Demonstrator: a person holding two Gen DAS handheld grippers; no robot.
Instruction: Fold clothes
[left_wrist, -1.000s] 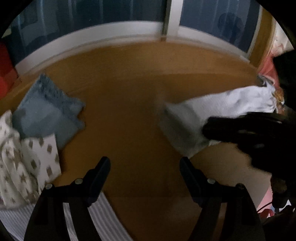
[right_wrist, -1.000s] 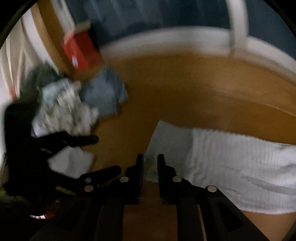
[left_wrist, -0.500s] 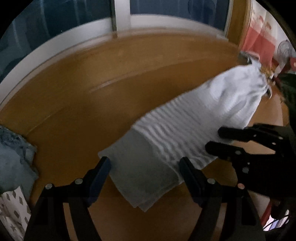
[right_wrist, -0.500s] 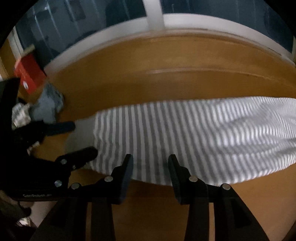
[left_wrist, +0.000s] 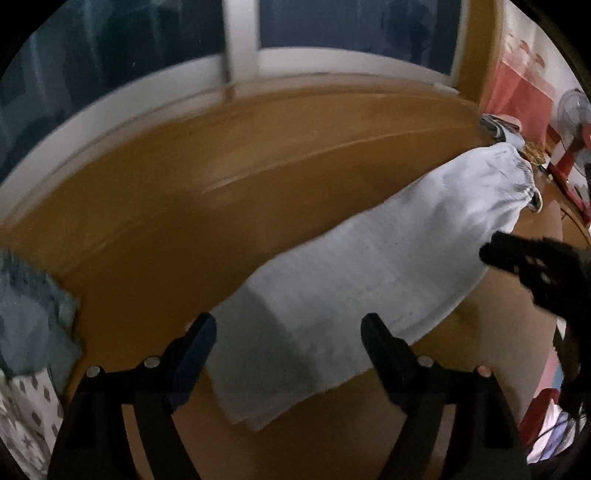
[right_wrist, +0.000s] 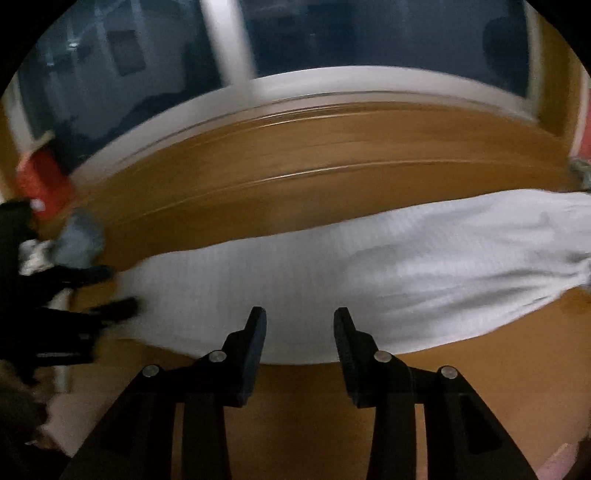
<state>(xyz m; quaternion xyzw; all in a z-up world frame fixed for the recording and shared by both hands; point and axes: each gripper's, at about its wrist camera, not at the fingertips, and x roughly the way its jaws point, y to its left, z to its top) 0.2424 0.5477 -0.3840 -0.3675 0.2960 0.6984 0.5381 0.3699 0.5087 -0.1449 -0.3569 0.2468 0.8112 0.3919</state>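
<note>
A long white striped garment lies flat on the brown table, folded lengthwise, its gathered waistband at the far right. In the left wrist view my left gripper stands open over the garment's near left end. My right gripper is open above the garment near the middle of its front edge. Each gripper shows as a dark shape in the other's view: the right gripper, the left gripper.
Folded blue-grey cloth and a white patterned cloth lie at the left of the table. A red box stands at the far left. A window frame runs along the table's far edge. More clothes sit at the far right.
My right gripper let go of the garment's end and opened, then slid right along the front edge. The left gripper swung right, over the garment's left end. The garment now lies flat.
</note>
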